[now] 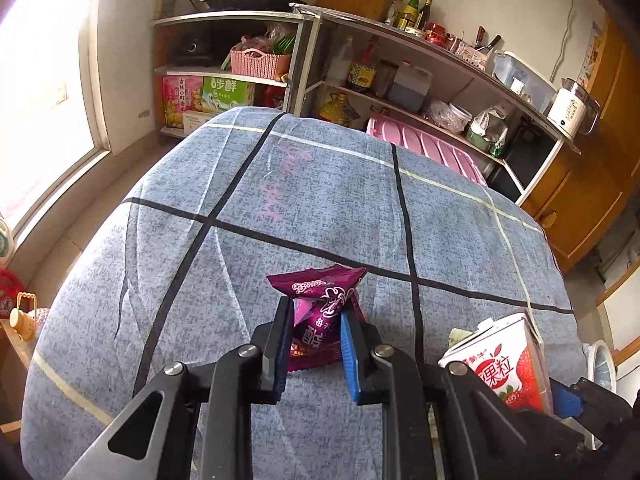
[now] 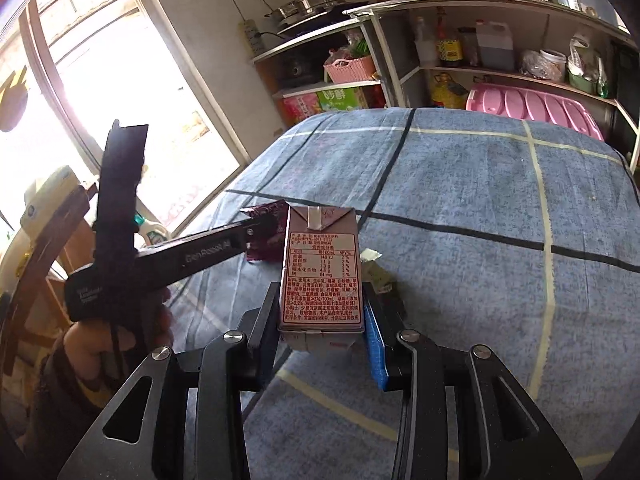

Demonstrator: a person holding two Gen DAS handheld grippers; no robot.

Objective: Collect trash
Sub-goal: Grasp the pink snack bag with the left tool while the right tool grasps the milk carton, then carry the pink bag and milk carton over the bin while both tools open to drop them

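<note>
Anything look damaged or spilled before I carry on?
No spill shows. The left gripper crumples the purple wrapper; the right gripper holds the milk carton. A scrap of paper lies behind it.

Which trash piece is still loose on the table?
The crumpled pale wrapper on the blue cloth; the purple snack packet and strawberry milk carton are gripped.

— What is seen around the table [image 1: 320,208]?
— A blue-grey checked cloth is spread over it; open shelves [image 2: 480,68] (crowded with bottles and boxes) are set against the pale wall.
— And light?
— Strong daylight is let in by a window [image 2: 120,80].
</note>
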